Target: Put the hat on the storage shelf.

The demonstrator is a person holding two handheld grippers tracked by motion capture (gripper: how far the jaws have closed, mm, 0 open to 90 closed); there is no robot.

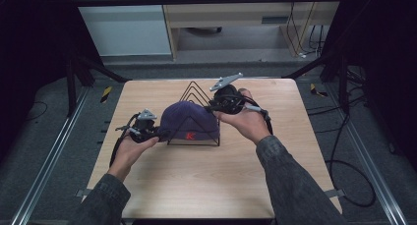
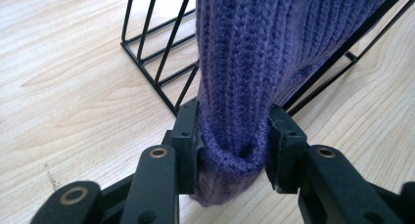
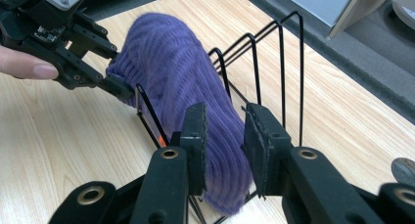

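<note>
A purple knit beanie [image 1: 189, 119] with a small red mark on its front hangs over a black wire rack [image 1: 193, 90] in the middle of the table. My left gripper [image 1: 158, 132] is at the beanie's left edge. In the left gripper view, that gripper [image 2: 234, 131] is shut on the folded hem of the beanie [image 2: 244, 62], next to the rack's wires [image 2: 147, 53]. My right gripper [image 1: 212, 106] is at the beanie's upper right side. In its own view it [image 3: 224, 131] stands open just above the beanie [image 3: 171, 72], jaws apart. The left gripper [image 3: 115, 84] pinches the far edge there.
The rack's empty triangular dividers [image 3: 281, 53] rise behind the beanie. The light wooden table [image 1: 196, 181] is bare in front of the rack and to both sides. Dark floor, metal rails and cables surround the table.
</note>
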